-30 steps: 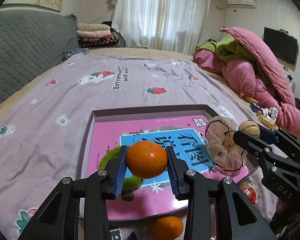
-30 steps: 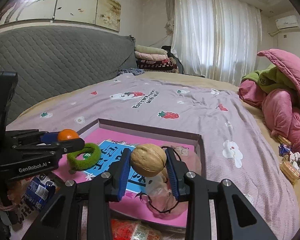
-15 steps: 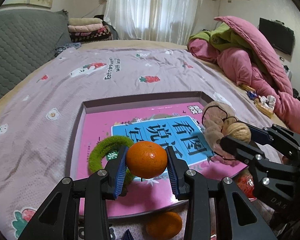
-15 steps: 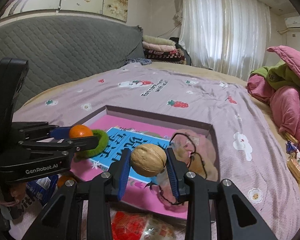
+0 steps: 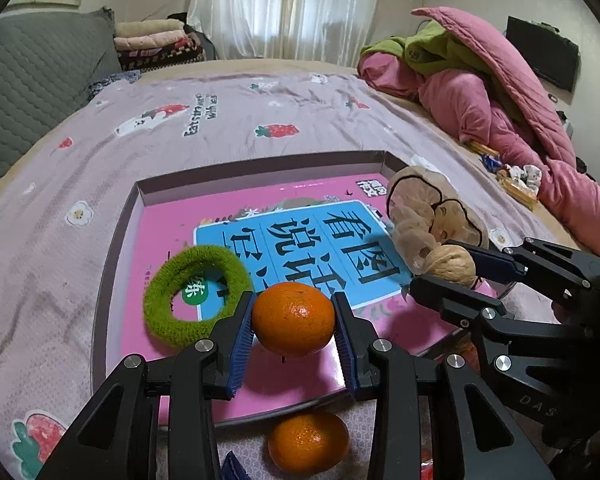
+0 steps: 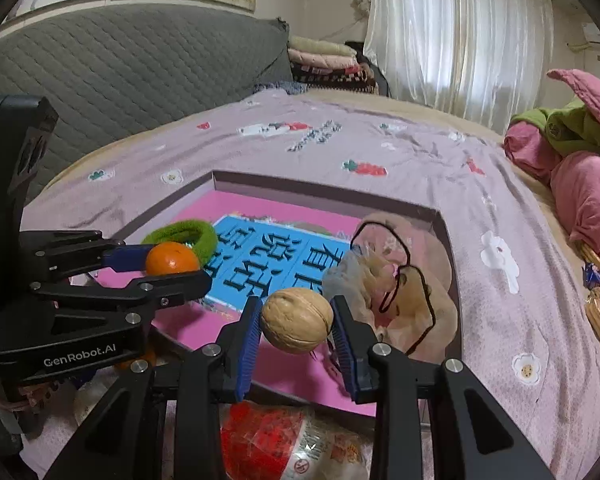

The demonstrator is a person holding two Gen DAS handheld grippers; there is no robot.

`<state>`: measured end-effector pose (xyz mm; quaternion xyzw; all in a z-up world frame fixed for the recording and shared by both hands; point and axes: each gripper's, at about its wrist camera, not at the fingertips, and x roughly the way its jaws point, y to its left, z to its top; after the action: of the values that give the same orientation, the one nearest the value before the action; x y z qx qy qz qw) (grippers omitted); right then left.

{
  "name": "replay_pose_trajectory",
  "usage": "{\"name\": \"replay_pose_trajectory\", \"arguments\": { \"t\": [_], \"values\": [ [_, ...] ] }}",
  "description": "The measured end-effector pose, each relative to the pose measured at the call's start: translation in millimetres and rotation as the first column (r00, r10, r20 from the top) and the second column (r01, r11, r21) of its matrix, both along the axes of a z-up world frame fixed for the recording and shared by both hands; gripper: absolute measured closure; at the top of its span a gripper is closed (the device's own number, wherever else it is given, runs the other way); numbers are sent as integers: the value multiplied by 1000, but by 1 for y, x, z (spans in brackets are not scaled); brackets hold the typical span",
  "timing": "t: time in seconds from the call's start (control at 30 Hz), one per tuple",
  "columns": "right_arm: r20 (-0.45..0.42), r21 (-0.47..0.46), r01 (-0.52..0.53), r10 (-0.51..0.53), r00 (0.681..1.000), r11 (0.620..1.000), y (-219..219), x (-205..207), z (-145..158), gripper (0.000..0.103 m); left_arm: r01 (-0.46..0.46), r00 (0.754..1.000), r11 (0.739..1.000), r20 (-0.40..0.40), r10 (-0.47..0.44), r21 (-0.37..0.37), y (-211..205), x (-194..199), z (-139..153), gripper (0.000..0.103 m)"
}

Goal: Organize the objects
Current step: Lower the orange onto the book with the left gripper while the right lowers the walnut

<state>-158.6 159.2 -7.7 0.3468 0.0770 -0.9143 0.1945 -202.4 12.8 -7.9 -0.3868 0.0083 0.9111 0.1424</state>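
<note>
My left gripper [image 5: 294, 322] is shut on an orange tangerine [image 5: 293, 319] and holds it above the near edge of a shallow grey tray [image 5: 116, 216] lined with a pink and blue sheet. My right gripper [image 6: 296, 322] is shut on a walnut [image 6: 297, 319] above the tray's near right part. Each gripper shows in the other view: the right with the walnut [image 5: 452, 266], the left with the tangerine [image 6: 171, 259]. A green hair scrunchie [image 5: 196, 300] and a beige cloth pouch with black cord [image 5: 424, 216] lie in the tray.
A second tangerine [image 5: 308, 442] lies on the bed in front of the tray. A red-printed snack packet [image 6: 288, 440] lies below my right gripper. Pink and green quilts [image 5: 500, 92] are piled at the right. A grey padded headboard [image 6: 120, 76] is at the left.
Both grippers have tilted down and moved closer over the tray, still holding the tangerine and the walnut. The tray and scrunchie look larger and lower in view.
</note>
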Motion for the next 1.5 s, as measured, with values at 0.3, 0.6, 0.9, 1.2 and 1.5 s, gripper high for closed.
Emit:
{"name": "replay_pose_trajectory", "arguments": {
  "t": [0.3,0.6,0.9,1.2,1.5],
  "values": [
    [76,20,34,-36,996,999,7,-9,-12,68,4,999,1000,50,-3,-14,1,-4,-9,65],
    [102,24,71,-74,992,997,15,-14,-14,68,-17,996,1000,85,18,-13,-3,-8,-13,64],
    [125,12,97,-97,987,995,22,-17,-14,68,-63,990,998,124,63,-7,-14,-16,-17,64],
    [138,25,128,-130,982,992,28,-21,-15,68,-74,990,997,119,76,-19,-14,-15,-18,64],
    [141,40,144,-148,979,989,32,-23,-16,68,-77,989,997,124,80,-25,-13,-16,-17,64]
  ]
}}
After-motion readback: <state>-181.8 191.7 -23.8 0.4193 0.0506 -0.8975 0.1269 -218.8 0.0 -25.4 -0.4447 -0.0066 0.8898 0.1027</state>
